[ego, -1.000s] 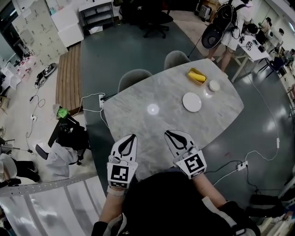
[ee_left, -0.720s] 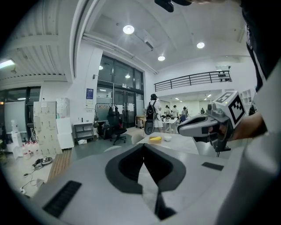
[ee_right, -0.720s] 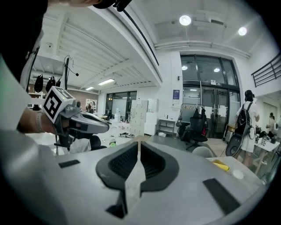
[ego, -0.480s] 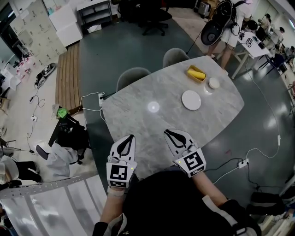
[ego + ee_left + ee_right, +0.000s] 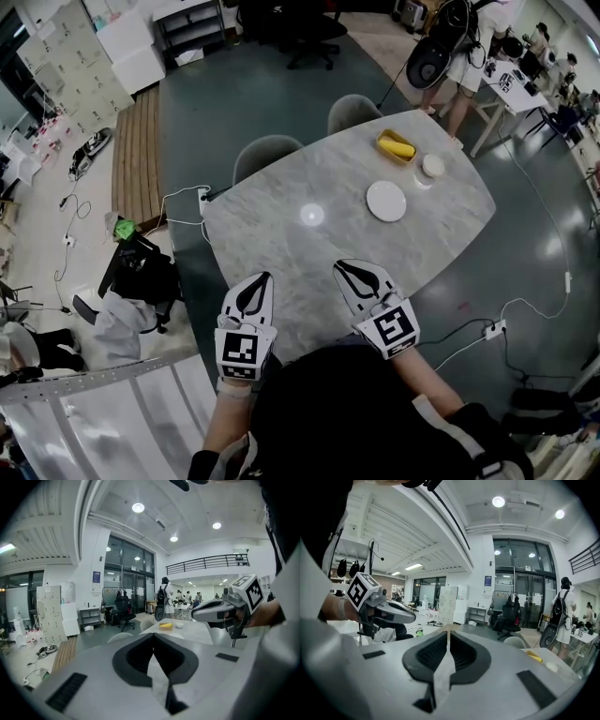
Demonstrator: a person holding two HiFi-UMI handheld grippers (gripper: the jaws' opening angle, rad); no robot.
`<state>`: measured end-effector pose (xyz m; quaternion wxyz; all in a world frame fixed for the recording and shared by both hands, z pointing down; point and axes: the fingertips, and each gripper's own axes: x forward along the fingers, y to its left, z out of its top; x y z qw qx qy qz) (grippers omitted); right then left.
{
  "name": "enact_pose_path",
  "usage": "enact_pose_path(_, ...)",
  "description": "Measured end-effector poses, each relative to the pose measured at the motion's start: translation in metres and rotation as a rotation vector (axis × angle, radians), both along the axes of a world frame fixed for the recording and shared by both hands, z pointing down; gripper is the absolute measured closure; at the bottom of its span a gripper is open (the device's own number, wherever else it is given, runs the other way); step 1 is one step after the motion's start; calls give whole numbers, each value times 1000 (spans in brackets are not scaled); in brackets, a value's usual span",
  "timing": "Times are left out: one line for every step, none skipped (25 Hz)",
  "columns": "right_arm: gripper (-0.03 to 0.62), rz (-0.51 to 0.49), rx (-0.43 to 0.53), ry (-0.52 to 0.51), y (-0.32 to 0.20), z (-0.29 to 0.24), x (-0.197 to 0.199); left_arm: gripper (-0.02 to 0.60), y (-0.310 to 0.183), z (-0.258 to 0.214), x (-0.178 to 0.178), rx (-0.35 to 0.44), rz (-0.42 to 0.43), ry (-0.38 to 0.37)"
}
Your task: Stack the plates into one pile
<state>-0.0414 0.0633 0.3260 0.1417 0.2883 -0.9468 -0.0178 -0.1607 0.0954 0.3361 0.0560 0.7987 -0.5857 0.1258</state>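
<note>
A large white plate [image 5: 386, 201] lies on the marble table [image 5: 281, 234] at the far right. Beyond it sit a small white plate [image 5: 433, 166] and a yellow dish [image 5: 397, 147]. My left gripper [image 5: 265, 277] and right gripper [image 5: 339, 267] hover side by side over the table's near edge, far from the plates. Both are shut with nothing between their fingers. In the left gripper view the left gripper [image 5: 153, 635] points toward the yellow dish [image 5: 165, 626], with the right gripper [image 5: 213, 611] beside it. In the right gripper view the right gripper [image 5: 448, 633] has its jaws together.
Two grey chairs [image 5: 269, 155] [image 5: 354, 111] stand at the table's far side. A person with a black backpack [image 5: 442, 47] stands past the far right corner. A power strip and cables [image 5: 203, 202] lie on the floor at left, another strip [image 5: 491, 329] at right.
Only the head view has drifted a little, so the plates sit slightly higher in the picture. Both grippers stay where they were, still shut.
</note>
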Motion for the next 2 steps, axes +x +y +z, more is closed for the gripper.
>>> enact_pose_path(562,-1,0,-2,-1,-1,1,574,-1,-1,2,-1,2,-1)
enact_pose_path(562,-2,1,-4,-2,-2,3,574,-3,-1,4,-2,3,-2)
